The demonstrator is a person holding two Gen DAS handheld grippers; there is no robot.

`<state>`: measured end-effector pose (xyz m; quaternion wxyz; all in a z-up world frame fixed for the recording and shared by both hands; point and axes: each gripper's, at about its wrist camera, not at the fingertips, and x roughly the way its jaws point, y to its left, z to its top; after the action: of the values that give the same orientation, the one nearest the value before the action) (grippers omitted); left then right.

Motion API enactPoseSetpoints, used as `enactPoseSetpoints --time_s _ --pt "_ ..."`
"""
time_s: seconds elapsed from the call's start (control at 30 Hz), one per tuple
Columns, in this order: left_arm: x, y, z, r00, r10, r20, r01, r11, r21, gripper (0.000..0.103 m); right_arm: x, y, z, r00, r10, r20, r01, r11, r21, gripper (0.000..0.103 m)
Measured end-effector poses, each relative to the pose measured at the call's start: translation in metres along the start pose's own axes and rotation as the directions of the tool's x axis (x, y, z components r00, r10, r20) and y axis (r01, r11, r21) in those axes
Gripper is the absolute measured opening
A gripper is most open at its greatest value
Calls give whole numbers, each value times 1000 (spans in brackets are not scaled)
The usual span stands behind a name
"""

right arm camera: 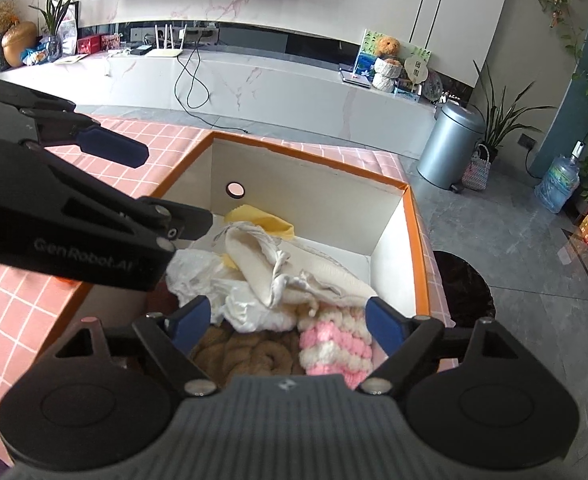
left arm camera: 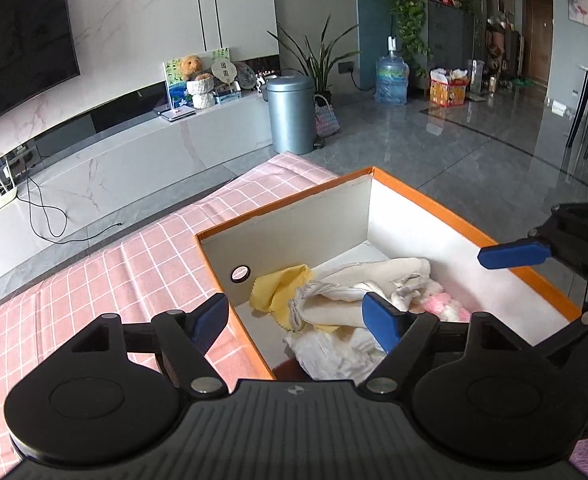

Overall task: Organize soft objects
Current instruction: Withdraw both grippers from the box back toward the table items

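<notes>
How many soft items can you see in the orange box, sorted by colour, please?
Yellow cloth: 1
Cream cloth: 1
White crinkled item: 1
Pink-and-white knit: 1
Tan knit: 1
Total: 5 visible in the orange box; anything buried beneath cannot be counted.

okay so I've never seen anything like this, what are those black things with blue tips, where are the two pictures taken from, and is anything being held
They are two hand-held grippers a person carries, each with a fisheye camera looking along its blue fingers. One picture looks out from the left gripper, the other from the right gripper; each also catches the other. Both hang open over an orange-rimmed box on a pink checked tablecloth. Inside lie a yellow cloth, a cream cloth, white crumpled fabric, a pink-and-white knit and tan yarn. Nothing is held.
</notes>
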<state>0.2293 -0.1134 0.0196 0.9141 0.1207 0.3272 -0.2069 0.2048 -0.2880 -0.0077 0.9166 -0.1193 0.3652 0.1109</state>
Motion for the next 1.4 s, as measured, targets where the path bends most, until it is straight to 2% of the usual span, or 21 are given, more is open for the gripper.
enactPoseSetpoints --time_s 0.17,0.4,0.53,0.7,0.8,1.03,1.17,1.4 --pt "-15 2 -9 999 -35 30 37 997 -68 92 -18 5 -10 1000 -5 24 4 999 32 87" --pt "-41 7 -31 990 -64 124 84 983 -165 92 -37 19 -25 997 -48 69 37 988 147 89" --pt "-60 12 -43 984 -43 173 79 975 -209 92 -52 33 -35 989 -67 131 43 983 178 89" --pt "-85 23 -63 978 -7 209 67 958 -280 92 -68 60 -43 975 -46 219 9 986 166 89" --pt "-97 32 -77 977 21 212 48 949 -313 92 -75 77 -45 967 -14 256 -28 987 160 89" --pt "-117 53 -110 981 86 176 -11 920 -391 92 -80 118 -46 959 31 283 -61 993 99 90" --pt "-122 66 -131 983 114 145 -42 904 -425 92 -78 136 -48 957 104 271 -124 991 58 89" --pt "-134 91 -177 985 130 115 -56 864 -501 92 -73 166 -55 950 202 238 -201 979 -26 89"
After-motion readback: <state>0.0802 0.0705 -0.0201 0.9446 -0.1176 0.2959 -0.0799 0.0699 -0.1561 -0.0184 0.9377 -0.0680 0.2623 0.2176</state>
